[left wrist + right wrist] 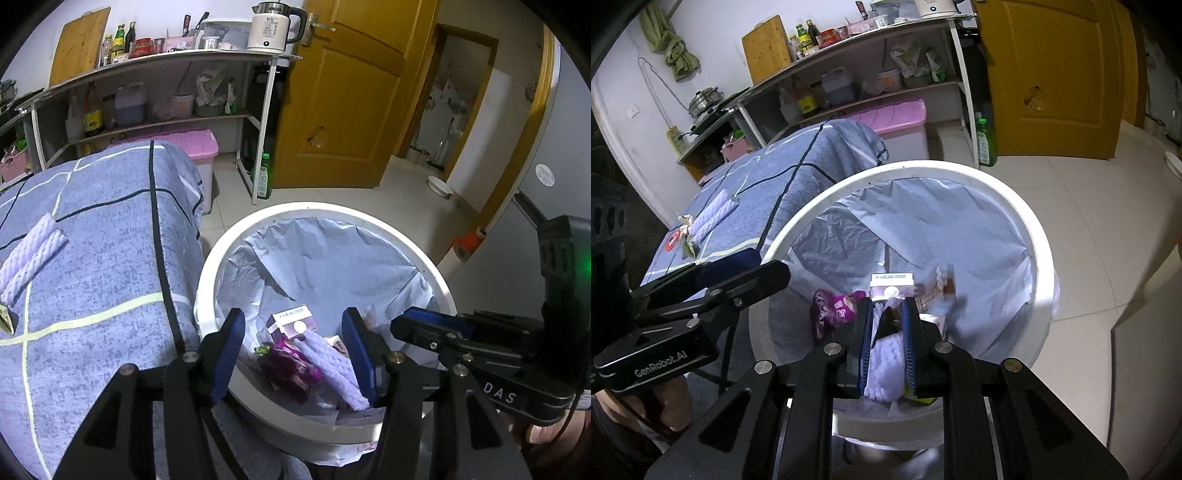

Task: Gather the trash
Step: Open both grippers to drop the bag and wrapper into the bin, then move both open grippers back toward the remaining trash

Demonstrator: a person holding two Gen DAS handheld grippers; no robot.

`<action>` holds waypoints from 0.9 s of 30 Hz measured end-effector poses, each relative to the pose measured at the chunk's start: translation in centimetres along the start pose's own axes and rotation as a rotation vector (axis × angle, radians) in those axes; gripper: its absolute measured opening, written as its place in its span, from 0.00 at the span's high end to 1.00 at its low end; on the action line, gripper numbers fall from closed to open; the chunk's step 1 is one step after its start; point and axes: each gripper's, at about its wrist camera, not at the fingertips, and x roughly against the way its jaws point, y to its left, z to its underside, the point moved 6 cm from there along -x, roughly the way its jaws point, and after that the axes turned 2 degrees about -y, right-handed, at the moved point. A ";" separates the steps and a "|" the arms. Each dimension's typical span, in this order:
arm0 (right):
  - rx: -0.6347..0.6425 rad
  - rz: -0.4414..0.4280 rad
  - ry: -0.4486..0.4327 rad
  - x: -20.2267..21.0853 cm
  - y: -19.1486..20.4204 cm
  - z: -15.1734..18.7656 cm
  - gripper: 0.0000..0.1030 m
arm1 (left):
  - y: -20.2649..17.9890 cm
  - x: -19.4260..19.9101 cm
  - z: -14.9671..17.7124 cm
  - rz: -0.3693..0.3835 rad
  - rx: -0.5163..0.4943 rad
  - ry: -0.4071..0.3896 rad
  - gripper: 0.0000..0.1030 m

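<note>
Left wrist view: left hand-held gripper [293, 354] spread wide, nothing between its blue pads, poised over the near rim of the white bin [413, 243]. Inside the bin, on the pale liner bag [325, 258]: a pink-and-white carton [291, 321], a purple snack wrapper [291, 365], and a white foam net sleeve [332, 365] lying beside the wrapper. Just left of the bin, touching or nearly so, a bench draped in a blue checked cloth [103, 266], with a second foam net sleeve [29, 258] lying on it near the left edge (well apart from the bin). At the right, the right hand-held gripper [406, 325] seen from the side, reaching over the bin's rim; from here cannot tell how its jaws stand. Behind, a shelf rack [159, 118] with bottles, a kettle [269, 26] on top, a yellow door [354, 92].

Right wrist view: right hand-held gripper [885, 343] pressed close on a white foam net sleeve [884, 373], held above the open bin [1043, 258]. Below, the carton [892, 284] and the purple wrapper [831, 310] on the liner. At the left, the left hand-held gripper [738, 273] in side view beside the bin's rim. On the bench cloth [812, 162], the other sleeve [714, 214] next to some small scraps [685, 236].
</note>
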 end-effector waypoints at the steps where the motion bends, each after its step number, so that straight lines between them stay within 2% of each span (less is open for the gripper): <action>1: -0.001 0.001 -0.001 0.0 0.0 0.0 0.79 | 0.0 0.1 0.0 0.000 0.001 -0.003 0.45; 5: 0.006 0.003 -0.013 0.3 0.1 -0.1 0.68 | 0.2 0.7 -0.2 0.002 0.008 -0.016 0.45; 15: 0.039 0.004 -0.050 2.2 1.5 -0.4 0.67 | 0.5 3.6 -0.3 0.001 0.013 -0.069 0.45; 27: 0.112 -0.043 -0.101 4.6 4.9 -0.4 0.67 | 1.4 7.4 0.4 -0.025 0.029 -0.128 0.45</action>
